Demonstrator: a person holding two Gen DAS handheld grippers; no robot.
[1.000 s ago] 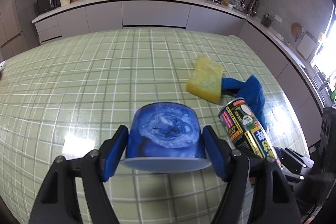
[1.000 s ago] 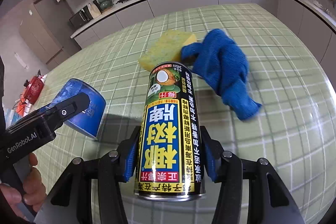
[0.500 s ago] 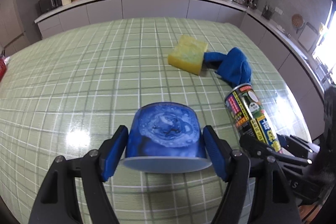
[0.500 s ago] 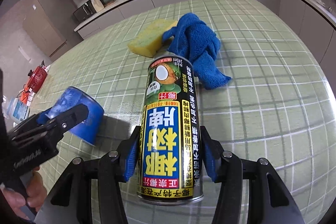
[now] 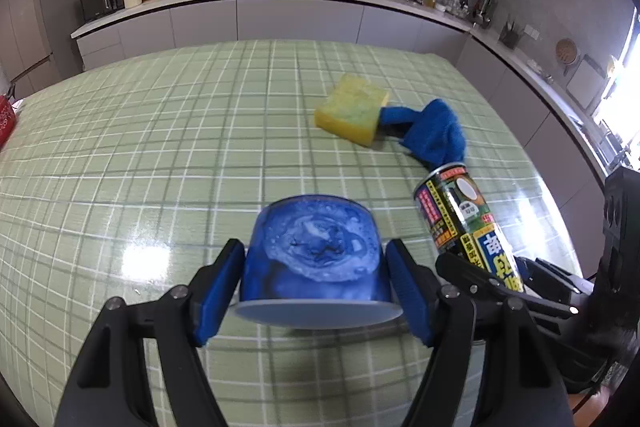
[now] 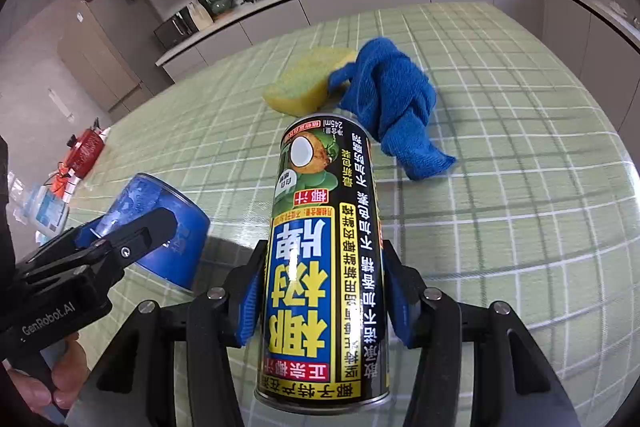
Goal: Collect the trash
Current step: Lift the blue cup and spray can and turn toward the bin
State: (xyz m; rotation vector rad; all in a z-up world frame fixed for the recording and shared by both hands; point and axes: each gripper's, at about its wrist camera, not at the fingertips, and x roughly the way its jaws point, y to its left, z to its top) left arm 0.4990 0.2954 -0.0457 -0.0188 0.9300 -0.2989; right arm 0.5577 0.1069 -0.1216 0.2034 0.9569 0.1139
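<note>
Can [image 6: 326,263]: glossy printed metal, smooth; blue cup [image 5: 316,259]: looks like smooth plastic with a slight sheen and a mottled print. Table cover [image 5: 160,147]: glossy green check, looks like wipe-clean plastic, with glare spots; sponge [image 5: 352,110]: matt, porous yellow foam; cloth [image 6: 396,107]: matt blue terry, fuzzy. Both grippers: matt black plastic frames, metal screw heads, ribbed blue pads [image 5: 408,291].

Both tools [image 5: 316,287] [image 6: 324,291]: black arms, blue pads, silver screws; left marked "GenRobot.AI".
</note>
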